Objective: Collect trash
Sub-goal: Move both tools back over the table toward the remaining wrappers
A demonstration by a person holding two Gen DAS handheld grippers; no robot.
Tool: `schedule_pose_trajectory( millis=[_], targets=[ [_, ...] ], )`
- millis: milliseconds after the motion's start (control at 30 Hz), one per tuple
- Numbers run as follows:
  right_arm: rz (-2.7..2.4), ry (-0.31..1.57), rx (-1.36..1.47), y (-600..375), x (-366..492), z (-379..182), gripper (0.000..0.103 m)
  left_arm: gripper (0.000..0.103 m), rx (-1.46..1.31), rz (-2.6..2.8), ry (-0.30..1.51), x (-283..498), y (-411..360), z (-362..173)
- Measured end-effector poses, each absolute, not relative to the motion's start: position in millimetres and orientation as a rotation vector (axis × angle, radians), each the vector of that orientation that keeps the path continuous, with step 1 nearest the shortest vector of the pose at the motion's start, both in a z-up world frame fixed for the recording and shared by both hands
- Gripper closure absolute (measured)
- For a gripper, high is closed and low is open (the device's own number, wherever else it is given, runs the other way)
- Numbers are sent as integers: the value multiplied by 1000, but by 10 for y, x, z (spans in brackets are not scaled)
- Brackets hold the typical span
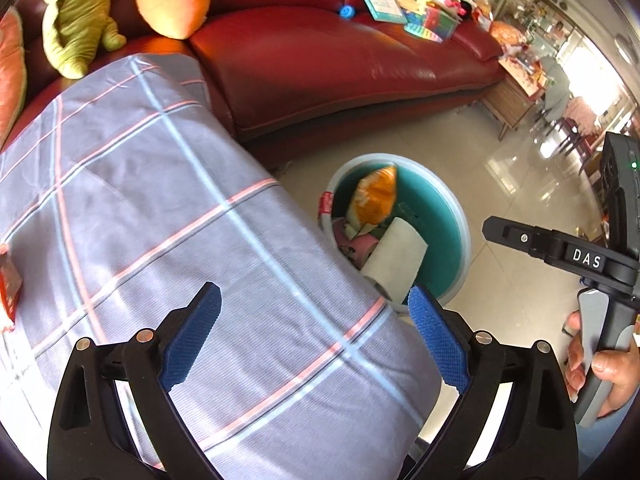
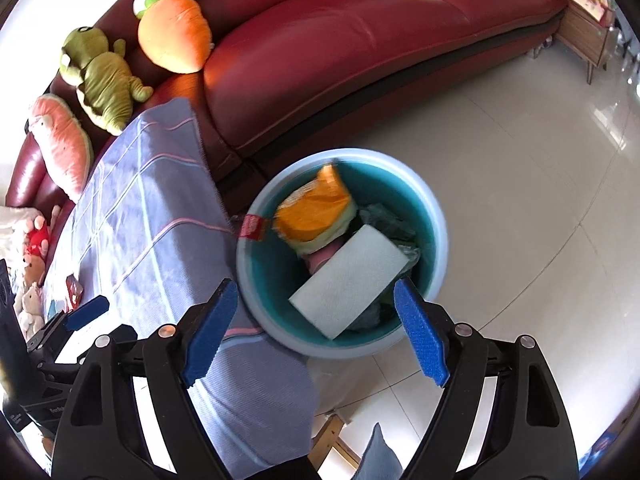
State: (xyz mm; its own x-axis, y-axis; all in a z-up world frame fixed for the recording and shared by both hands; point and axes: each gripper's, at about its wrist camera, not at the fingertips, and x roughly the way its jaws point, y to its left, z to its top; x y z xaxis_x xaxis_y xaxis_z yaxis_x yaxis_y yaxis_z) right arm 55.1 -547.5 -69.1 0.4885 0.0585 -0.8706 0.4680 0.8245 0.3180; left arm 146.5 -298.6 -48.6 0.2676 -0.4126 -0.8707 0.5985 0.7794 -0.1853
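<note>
Left gripper point(image 1: 316, 312) spread wide, nothing between the blue pads point(image 1: 192, 340), hovering above a checked cloth point(image 1: 160, 220) draped over a table. Ahead and to the right of its fingers, on the tiled floor point(image 1: 500, 200) below the cloth's edge, a teal bin point(image 1: 440, 216) with a pale rim. Inside the bin: an orange bag point(image 1: 378, 196) leaning at the far side, a white paper roll point(image 1: 394, 262) lying tilted across the near side, something pink beneath. A red wrapper point(image 1: 326, 202) hanging over the bin's left rim. Far left on the cloth, another red wrapper point(image 1: 10, 286) at the frame's edge. Right gripper point(image 2: 316, 320) likewise wide, empty, poised directly over the bin point(image 2: 434, 216), the roll point(image 2: 352, 280) just beyond and between its fingers, the orange bag point(image 2: 316, 208) farther ahead, the rim wrapper point(image 2: 252, 228) ahead-left. Cloth point(image 2: 152, 208) to its left, with a small red wrapper point(image 2: 74, 288) lying on it near the left gripper's blue pad point(image 2: 86, 312). Beyond both tools, a red sofa point(image 2: 360, 40) carrying plush toys point(image 2: 104, 76). Right hand point(image 1: 600, 364) gripping the handle, seen at the far right of the left view.
</note>
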Motion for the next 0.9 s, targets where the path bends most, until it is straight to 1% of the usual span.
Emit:
schedule_pose_trajectory(
  millis=[567, 900],
  targets=[
    [-136, 1062, 414, -4288, 850, -330, 26, 7, 45, -570, 1060, 1502, -1685, -292],
    [-8, 1107, 303, -3359, 1224, -216, 26, 6, -33, -430, 1027, 1628, -625, -260]
  ],
)
